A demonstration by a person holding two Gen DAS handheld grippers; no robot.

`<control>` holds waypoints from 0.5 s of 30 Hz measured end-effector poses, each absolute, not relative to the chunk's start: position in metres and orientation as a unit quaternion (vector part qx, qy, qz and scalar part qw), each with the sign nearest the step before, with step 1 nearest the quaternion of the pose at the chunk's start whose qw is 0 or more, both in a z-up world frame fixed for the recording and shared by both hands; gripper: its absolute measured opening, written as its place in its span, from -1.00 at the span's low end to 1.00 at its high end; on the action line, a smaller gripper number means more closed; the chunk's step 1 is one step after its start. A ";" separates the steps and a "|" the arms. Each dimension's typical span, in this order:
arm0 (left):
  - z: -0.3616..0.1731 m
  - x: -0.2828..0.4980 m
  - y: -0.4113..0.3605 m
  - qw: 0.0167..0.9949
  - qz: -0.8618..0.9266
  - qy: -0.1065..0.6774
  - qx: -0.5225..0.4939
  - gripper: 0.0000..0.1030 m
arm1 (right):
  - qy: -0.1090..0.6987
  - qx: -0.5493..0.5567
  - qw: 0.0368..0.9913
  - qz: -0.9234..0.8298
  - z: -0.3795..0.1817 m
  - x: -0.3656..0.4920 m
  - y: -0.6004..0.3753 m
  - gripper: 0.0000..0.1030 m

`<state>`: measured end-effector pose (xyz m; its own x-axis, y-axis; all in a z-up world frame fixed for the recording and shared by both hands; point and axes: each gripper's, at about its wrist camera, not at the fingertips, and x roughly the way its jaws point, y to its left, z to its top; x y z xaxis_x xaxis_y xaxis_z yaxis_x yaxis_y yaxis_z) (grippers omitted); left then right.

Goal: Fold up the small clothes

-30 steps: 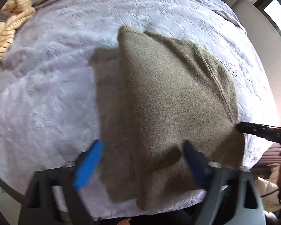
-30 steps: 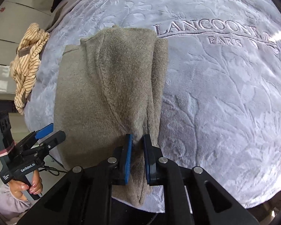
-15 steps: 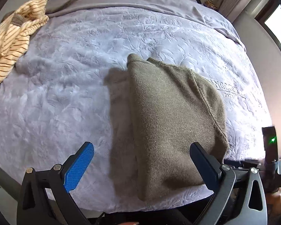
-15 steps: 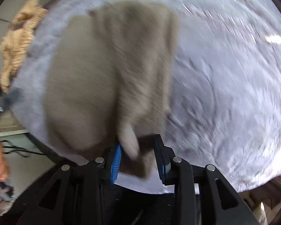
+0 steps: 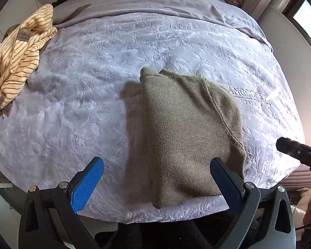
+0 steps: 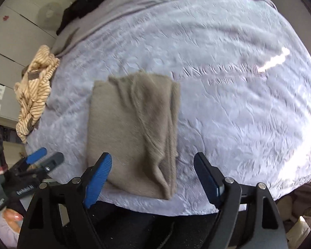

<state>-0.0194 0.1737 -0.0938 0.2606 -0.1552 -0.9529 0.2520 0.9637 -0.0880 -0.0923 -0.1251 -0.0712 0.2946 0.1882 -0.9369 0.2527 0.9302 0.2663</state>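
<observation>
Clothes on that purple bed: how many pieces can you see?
3: a folded olive-brown knit sweater near the blanket's front edge, a crumpled cream striped garment at the left edge, and a dark garment at the far end. More may be hidden.

– What lies on the bed?
– An olive knit garment [image 5: 188,128], folded into a rough rectangle, flat on the lilac embossed blanket [image 5: 89,95] near its front edge.
– And the left gripper [image 5: 161,178]?
– Spread wide, blue pads either side of the garment's near end, gripping nothing.
– Anything else?
– A striped cream garment [image 5: 16,58] crumpled far left; the right gripper's [image 5: 298,151] black tip at the right edge.
</observation>
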 end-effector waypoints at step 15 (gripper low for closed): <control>-0.087 -0.030 0.176 0.796 -0.104 0.594 0.049 0.99 | 0.618 0.158 0.769 -0.044 -0.079 -0.090 -0.095 0.99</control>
<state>-0.0303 0.1763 -0.0870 0.2723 -0.1066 -0.9563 0.2242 0.9735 -0.0447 -0.0896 -0.0951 -0.0795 0.2330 0.1272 -0.9641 0.2637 0.9460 0.1885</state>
